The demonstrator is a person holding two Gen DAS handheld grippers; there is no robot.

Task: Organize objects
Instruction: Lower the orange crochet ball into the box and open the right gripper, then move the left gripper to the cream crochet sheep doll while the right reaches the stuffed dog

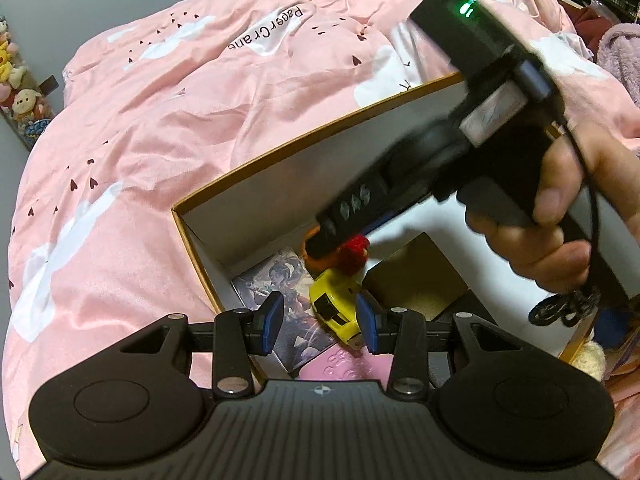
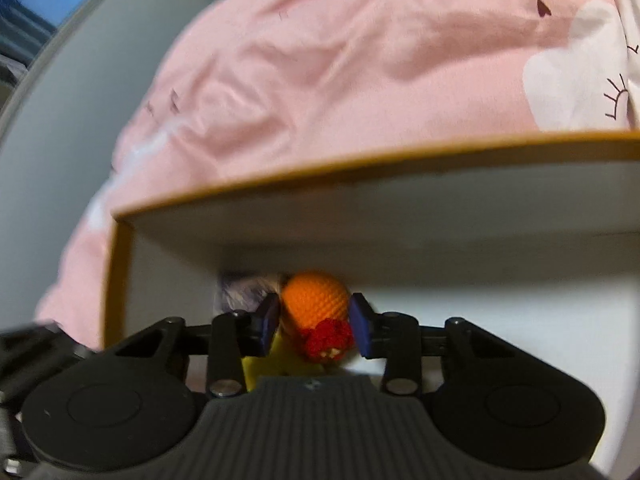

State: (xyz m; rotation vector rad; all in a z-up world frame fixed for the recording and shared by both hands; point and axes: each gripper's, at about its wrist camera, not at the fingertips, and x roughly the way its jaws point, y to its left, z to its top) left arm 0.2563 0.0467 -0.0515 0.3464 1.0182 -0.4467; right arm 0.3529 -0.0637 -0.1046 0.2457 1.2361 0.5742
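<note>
Orange crocheted toy (image 2: 314, 304), low centre of the right wrist view, sits clamped between the right gripper (image 2: 314, 326) pads, held inside the cardboard box (image 2: 360, 168) for placement. Left gripper (image 1: 320, 320) hovers released over a yellow toy car (image 1: 334, 304).

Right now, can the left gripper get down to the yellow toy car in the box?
Probably yes. The left gripper hangs open right over the yellow toy car, nothing between them. The right gripper, around the orange crochet toy just beyond, crowds the space.
</note>
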